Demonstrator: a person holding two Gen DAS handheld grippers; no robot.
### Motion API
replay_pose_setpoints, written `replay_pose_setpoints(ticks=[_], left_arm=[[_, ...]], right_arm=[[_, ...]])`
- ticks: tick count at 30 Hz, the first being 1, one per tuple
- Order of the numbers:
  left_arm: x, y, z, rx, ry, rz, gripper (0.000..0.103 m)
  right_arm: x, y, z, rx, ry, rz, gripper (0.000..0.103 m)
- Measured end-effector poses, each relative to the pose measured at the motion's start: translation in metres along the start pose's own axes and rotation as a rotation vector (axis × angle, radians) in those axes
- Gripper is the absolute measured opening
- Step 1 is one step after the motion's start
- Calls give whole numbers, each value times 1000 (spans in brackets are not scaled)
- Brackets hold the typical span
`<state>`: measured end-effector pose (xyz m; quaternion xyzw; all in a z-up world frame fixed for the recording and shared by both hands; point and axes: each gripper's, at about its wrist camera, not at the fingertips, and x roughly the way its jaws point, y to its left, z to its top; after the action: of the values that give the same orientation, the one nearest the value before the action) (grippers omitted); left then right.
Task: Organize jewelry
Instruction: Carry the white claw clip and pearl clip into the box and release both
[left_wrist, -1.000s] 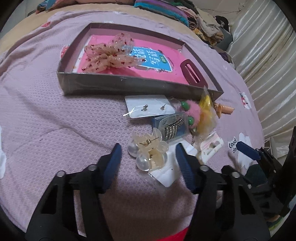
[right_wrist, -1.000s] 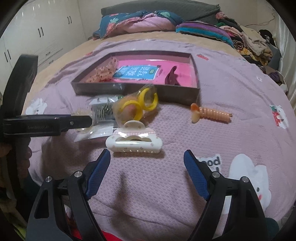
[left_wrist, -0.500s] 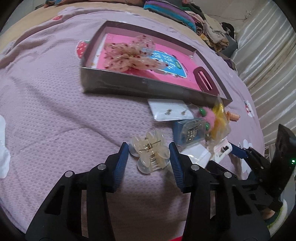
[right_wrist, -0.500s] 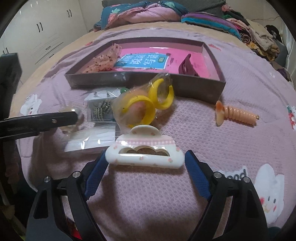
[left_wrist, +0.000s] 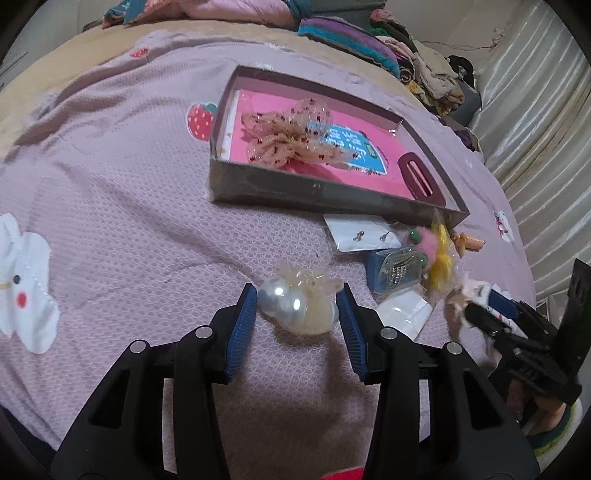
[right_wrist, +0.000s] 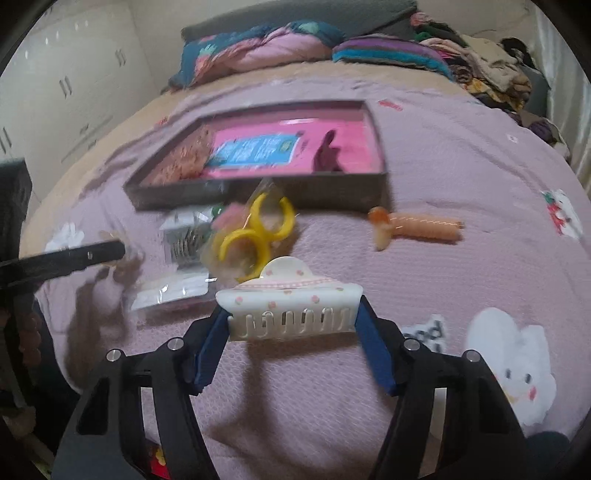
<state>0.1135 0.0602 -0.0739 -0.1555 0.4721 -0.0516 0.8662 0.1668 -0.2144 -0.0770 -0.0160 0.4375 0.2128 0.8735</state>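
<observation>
My left gripper (left_wrist: 297, 301) is shut on a clear pearl flower hair claw (left_wrist: 295, 304), lifted a little off the bedspread. My right gripper (right_wrist: 291, 321) is shut on a white hair claw with pink dots (right_wrist: 290, 302), lifted and tilted with its teeth toward the camera. A grey tray (left_wrist: 325, 190) with a pink liner holds a beige mesh bow (left_wrist: 291, 134) and a maroon hair clip (left_wrist: 419, 175). The tray also shows in the right wrist view (right_wrist: 258, 192).
Between tray and grippers lie an earring card (left_wrist: 364, 232), a blue pack of hairpins (left_wrist: 397, 266), a bag with yellow hoops (right_wrist: 255, 236) and an orange spiral hair tie (right_wrist: 421, 227). Folded clothes and bedding (right_wrist: 369, 51) are piled at the far edge.
Both grippers have closed on their hair claws and lifted them. The white claw has tipped up, teeth toward the camera. The left gripper moved left and back.
</observation>
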Motion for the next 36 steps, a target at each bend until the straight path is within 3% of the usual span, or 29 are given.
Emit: replay_pose_setpoints(ticks=[3,18,36], left_arm=[[-3,-3,2,5,-10,1,36],[-32,-41,25,87,-89,-21,36],[-44,-77,78,153,-166,-59,36]], right_arm=[[-13,-7,2,17,-34,-30,65],[-67,-28,19,77,-167,-15,65],[-91,-33,50,77,-250,-31,65]])
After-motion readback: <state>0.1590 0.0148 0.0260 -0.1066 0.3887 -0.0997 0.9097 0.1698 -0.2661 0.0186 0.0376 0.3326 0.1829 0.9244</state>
